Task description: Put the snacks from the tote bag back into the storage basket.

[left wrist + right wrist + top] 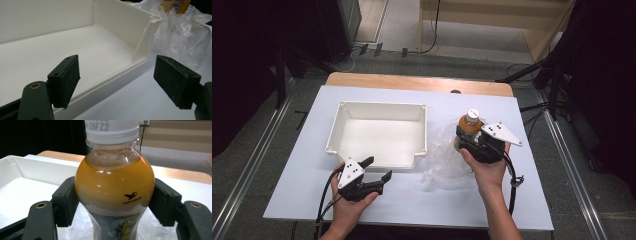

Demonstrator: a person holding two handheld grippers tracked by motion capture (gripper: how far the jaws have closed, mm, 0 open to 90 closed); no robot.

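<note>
A clear bottle [471,122] of orange drink with a white cap stands upright right of the tub, over a crumpled clear plastic bag [443,156]. My right gripper [469,141] is shut on it; in the right gripper view both pads press the bottle [113,182] at its orange shoulder. My left gripper [377,168] is open and holds nothing, just in front of the front right corner of the white plastic tub [382,105]. In the left gripper view the tub's front wall [117,75] runs between the spread pads [65,80], and the bag [180,37] lies beyond.
A white sheet [302,185] covers the table, with a strip of wood [412,82] showing along the far edge. The tub's inside is bare. Metal rails and cables run on the floor at both sides.
</note>
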